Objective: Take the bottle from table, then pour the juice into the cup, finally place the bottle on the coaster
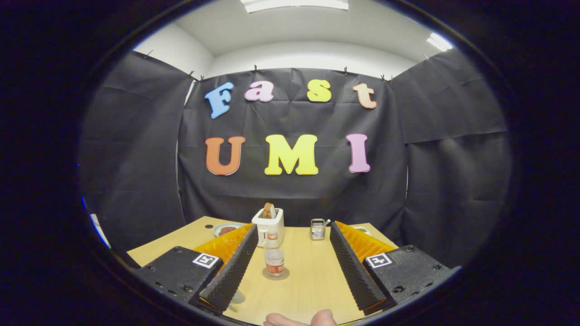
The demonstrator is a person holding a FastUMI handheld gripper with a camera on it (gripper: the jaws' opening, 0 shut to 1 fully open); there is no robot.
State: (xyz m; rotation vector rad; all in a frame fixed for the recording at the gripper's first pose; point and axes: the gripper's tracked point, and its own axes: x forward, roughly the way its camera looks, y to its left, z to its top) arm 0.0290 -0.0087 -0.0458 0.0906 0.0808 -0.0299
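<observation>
A small clear bottle (274, 261) with an orange band stands upright on a round coaster (276, 274) on the wooden table (312, 285). It is between my fingers, nearer the left one, and touches neither. My gripper (293, 230) is open, its jaws wide apart, with nothing held. Just beyond the bottle a clear cup (272, 239) with a little orange liquid stands in front of the toaster.
A white toaster (268, 224) with bread in it stands at the table's far side. A small metal rack (318, 229) is to its right. A plate (225, 229) lies far left. A fingertip (322, 318) of a hand shows at the near edge.
</observation>
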